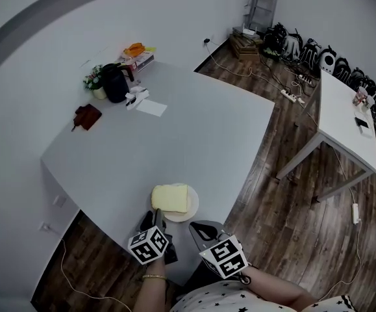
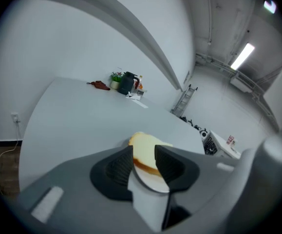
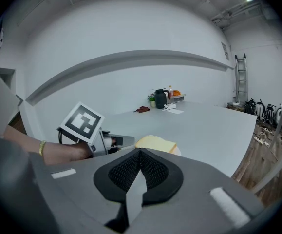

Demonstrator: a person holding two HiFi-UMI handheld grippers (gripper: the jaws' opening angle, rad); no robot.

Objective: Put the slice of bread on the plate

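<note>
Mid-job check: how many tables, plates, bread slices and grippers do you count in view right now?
Tables: 2, near table and far table
Plates: 1, the plate
Bread slices: 1, the bread slice on it
Grippers: 2, left gripper and right gripper
Total: 6

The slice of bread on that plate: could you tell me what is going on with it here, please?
A person holds a two-jaw gripper in each hand at the near edge of a white table. The slice of bread lies on the plate there. The left gripper sits right at the plate with its jaws apart, not pressing on the bread, so the slice looks set down. The right gripper is shut and empty, off to the side.
</note>
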